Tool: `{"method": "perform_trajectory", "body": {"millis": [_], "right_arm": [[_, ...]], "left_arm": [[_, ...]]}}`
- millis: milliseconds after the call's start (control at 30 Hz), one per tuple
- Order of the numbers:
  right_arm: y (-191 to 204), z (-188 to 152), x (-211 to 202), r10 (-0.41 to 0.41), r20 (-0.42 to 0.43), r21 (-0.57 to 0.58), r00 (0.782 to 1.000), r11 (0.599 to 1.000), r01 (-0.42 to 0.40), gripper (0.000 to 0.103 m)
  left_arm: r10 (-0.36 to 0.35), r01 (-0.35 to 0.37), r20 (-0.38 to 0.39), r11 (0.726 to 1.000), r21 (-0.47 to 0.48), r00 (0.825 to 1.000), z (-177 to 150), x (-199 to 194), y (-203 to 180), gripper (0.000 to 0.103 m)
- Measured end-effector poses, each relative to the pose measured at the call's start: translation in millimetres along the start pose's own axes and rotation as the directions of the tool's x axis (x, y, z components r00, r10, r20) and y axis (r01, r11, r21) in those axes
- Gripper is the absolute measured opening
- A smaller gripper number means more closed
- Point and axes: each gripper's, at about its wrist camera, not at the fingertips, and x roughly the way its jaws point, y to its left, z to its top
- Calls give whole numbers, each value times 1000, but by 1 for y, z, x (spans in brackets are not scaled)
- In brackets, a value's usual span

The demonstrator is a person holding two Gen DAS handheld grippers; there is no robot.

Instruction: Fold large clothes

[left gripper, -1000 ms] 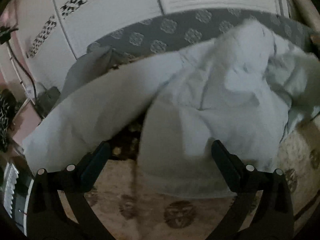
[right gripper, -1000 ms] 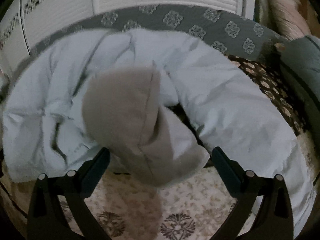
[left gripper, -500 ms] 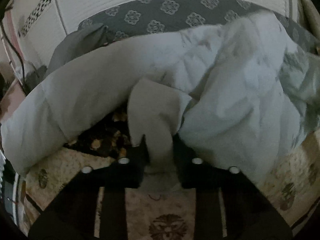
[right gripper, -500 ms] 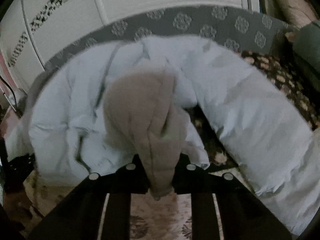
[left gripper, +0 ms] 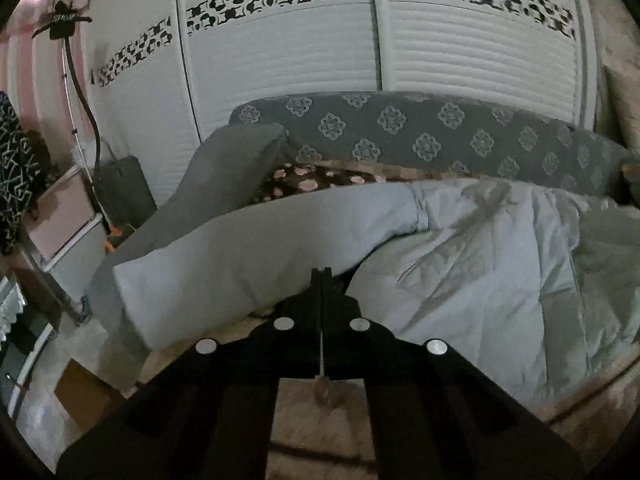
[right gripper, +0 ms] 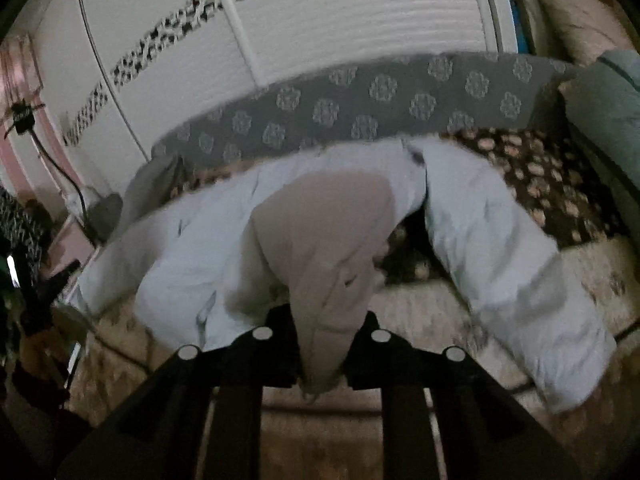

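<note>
Jacket (left gripper: 460, 264): pale blue-grey, puffy and creased, with a beige lining, it lies spread on the bed ahead of both your hand-held grippers. In the left wrist view one sleeve (left gripper: 248, 248) runs out to the left just beyond the fingertips, while the body fills the space ahead and to the right. Its far edge stops short of the grey patterned headboard (left gripper: 400, 128), with a strip of dark flowered blanket (left gripper: 316, 178) between them. In the right wrist view the picture is blurred; the other sleeve (right gripper: 512, 272) trails off to the right and toward you over the beige bed cover (right gripper: 424, 304).

Your left hand-held gripper (left gripper: 321, 280) is fully closed, its black fingers pressed together with only a thin seam between them. A small scrap shows below the seam, but you cannot tell whether any cloth is pinched there; the fingertips sit just over the gap between sleeve and body.

Your right hand-held gripper (right gripper: 324, 344) is clamped on a fold of the beige lining (right gripper: 328, 240). The fold rises from the jacket's body ahead, narrows as it comes toward you, passes between the fingers (right gripper: 280, 344) and pokes out a little below them. The lifted lining stands above the rest of the jacket, which sags away on both sides.
</note>
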Motion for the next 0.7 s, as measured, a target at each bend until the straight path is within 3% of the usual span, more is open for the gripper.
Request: {"method": "perform_trajectory", "body": {"millis": [100,167,200,233,300,333,367,400,433,467,567,667,700], "right_arm": [[0,-22,-12,20,-56,13,998,1000,-19,15],[-1,-33,-30,31,-56,20,998,999,-30,15],[-4,-37,-35,38,-54,31,998,999,-36,15],[-10,-40,-43,51,-54,56,997,997,-48,15],[-30,-44,-48,71,-74,129,995,990,-61,21],[-41,-44,-48,42,-87,145,995,989,-29,34],[-50,-45,-51,-17,-89,153,996,988,30,45],[-60,-43,-55,-114,-72,168,991,978,125,64],[-72,-39,-66,-229,-26,198,973,953,229,78],[-78,-36,-73,-266,4,222,964,940,258,82],[-92,-22,-82,-250,71,311,966,925,216,90],[-84,-2,-50,-180,37,273,983,948,163,91],[-80,1,-39,-160,25,254,987,956,149,91]], "left_arm": [[-7,8,-34,999,32,999,-22,-9,9,0],[-26,26,-58,1000,0,998,-34,-23,28,0],[-24,23,-57,1000,-9,998,-33,-15,24,7],[-11,10,-49,1000,-15,999,-32,-13,23,18],[25,-25,-19,999,-22,999,-27,-2,14,88],[45,-45,-6,999,-23,999,-28,0,12,97],[56,-56,0,998,-18,998,-29,3,10,100],[66,-66,-17,998,5,998,-31,11,5,100],[68,-66,-45,997,29,997,-33,19,1,100],[68,-61,-97,996,65,993,-38,34,-5,100],[25,-3,-243,996,88,970,-55,67,-19,100],[-84,112,-363,992,57,928,-73,89,-30,100],[-75,113,-381,990,78,921,-78,97,-35,100]]}}
